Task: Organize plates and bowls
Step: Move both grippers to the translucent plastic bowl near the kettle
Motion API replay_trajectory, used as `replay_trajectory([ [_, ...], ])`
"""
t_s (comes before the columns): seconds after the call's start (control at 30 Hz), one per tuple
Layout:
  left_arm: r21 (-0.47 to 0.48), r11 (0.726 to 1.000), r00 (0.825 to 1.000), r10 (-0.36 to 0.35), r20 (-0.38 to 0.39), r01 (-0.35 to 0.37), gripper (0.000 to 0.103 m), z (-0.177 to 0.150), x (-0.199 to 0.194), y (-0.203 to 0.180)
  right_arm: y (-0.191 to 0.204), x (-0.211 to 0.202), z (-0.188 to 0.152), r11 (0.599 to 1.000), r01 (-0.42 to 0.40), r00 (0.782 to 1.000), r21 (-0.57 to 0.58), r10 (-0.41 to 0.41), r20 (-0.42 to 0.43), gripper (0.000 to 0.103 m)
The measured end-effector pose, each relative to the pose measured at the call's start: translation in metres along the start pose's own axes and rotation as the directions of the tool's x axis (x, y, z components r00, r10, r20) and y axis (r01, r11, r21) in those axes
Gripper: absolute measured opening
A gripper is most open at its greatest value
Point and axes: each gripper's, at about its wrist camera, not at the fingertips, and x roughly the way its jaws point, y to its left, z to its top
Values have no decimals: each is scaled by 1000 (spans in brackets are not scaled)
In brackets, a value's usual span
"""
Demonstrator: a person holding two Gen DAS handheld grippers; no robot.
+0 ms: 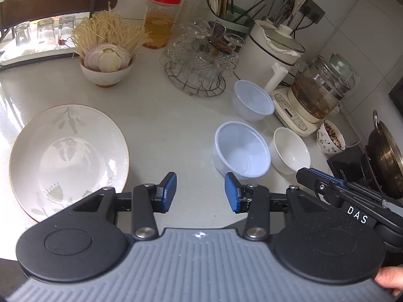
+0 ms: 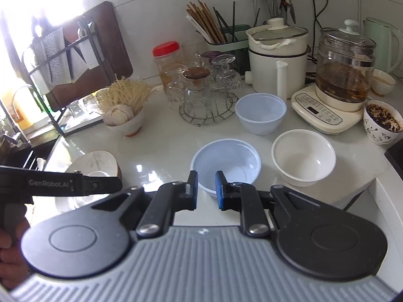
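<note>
Both tools empty above the counter [image 1: 176, 130]

Left view: left tool [image 1: 200, 192] released; plate [image 1: 68, 161] at nine o'clock, stiff, breakable, take its rim; right view: right tool [image 2: 206, 191] clenched on nothing; plastic bowl [image 2: 226, 163] at twelve, light, slippery; white bowl [image 2: 303, 157] at two.

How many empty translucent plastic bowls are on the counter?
2. The near plastic bowl sits beside the white ceramic bowl; the far plastic bowl is by the wire glass rack. None seem hidden.
</note>
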Motion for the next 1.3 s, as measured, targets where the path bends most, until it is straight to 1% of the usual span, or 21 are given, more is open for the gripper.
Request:
replay_trajectory([
  [0.23, 29, 999, 999, -24, -36, 25, 48, 2, 19, -14, -21, -1, -7, 996, 51, 999, 67, -50, -15, 19],
  [0.3, 47, 999, 999, -24, -43, 26, 48, 5, 25, -20, -30, -2, -9, 994, 77, 997, 83, -76, -20, 19],
  [0.4, 57, 998, 998, -21, -53, 24, 48, 8, 35, -28, -44, -1, -11, 989, 92, 996, 112, -90, -24, 19],
  [0.6, 9, 999, 994, -31, -100, 33, 48, 14, 70, -30, -72, 11, -10, 979, 130, 992, 157, -127, -26, 19],
  [0.83, -66, 998, 994, -15, -109, 8, 48, 24, 106, -30, -106, 23, -1, 971, 146, 989, 191, -143, -28, 19],
  [0.9, -69, 998, 993, -14, -114, 6, 48, 27, 116, -33, -113, 29, 1, 971, 135, 991, 196, -131, -34, 21],
  [0.97, -80, 997, 992, -14, -125, 3, 48, 30, 124, -34, -119, 36, 2, 970, 107, 994, 219, -101, -36, 52],
  [1.0, -87, 996, 991, -14, -131, 2, 48, 32, 129, -35, -121, 39, 3, 968, 91, 996, 235, -84, -41, 54],
  [1.13, -74, 997, 991, 1, -134, -11, 48, 38, 138, -41, -120, 54, 3, 967, -8, 998, 256, 23, -55, 54],
  [1.23, -95, 995, 989, -12, -148, -2, 48, 40, 142, -39, -120, 72, -4, 943, -73, 986, 325, 117, -118, 53],
  [1.3, -87, 996, 989, -9, -150, -4, 46, 43, 144, -39, -114, 82, -8, 940, -87, 977, 331, 146, -157, 52],
])
